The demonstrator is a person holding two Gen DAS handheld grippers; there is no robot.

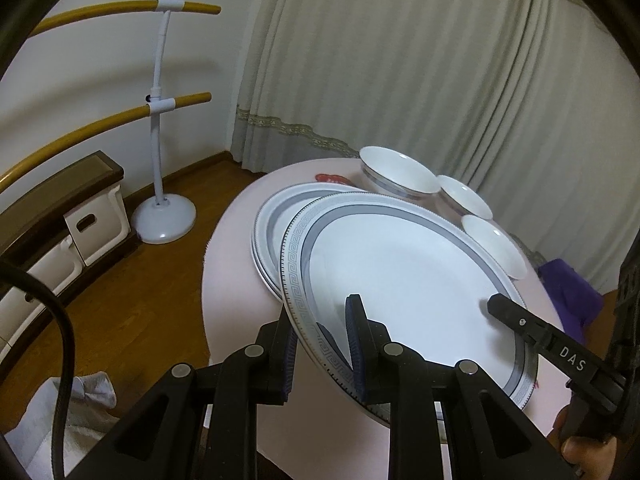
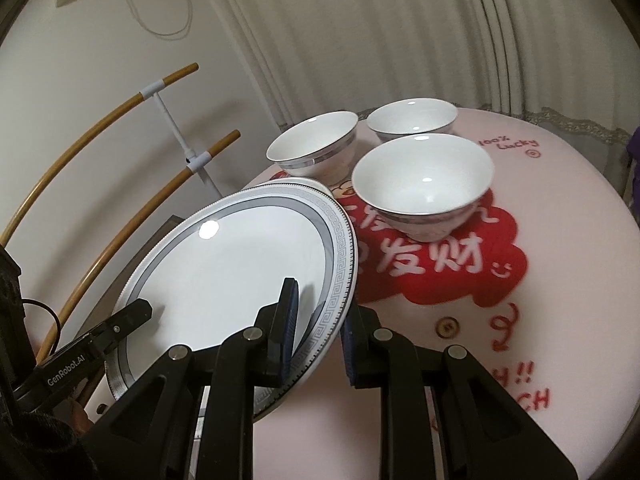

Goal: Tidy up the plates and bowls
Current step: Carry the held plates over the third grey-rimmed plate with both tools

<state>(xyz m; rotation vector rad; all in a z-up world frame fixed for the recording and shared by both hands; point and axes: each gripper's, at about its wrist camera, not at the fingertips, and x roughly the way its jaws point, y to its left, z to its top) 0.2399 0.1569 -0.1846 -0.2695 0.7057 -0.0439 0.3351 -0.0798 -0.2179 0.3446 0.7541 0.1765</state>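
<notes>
Both tools pinch one plate (image 1: pixel 404 280) by opposite rims: the left tool (image 1: pixel 320 344) clamps its near-left edge, the right tool (image 2: pixel 316 320) its right edge, holding it tilted above the desk (image 2: pixel 560 240). Beyond the left tool, two more plates (image 1: pixel 272 216) lie stacked, partly under the held one. Ahead of the right tool stand three empty bowls (image 2: pixel 424 188). Lettering reads "DAS" on one tool arm and "GenRobot.AI" on the other; the desk cover says "100% Lucky".
</notes>
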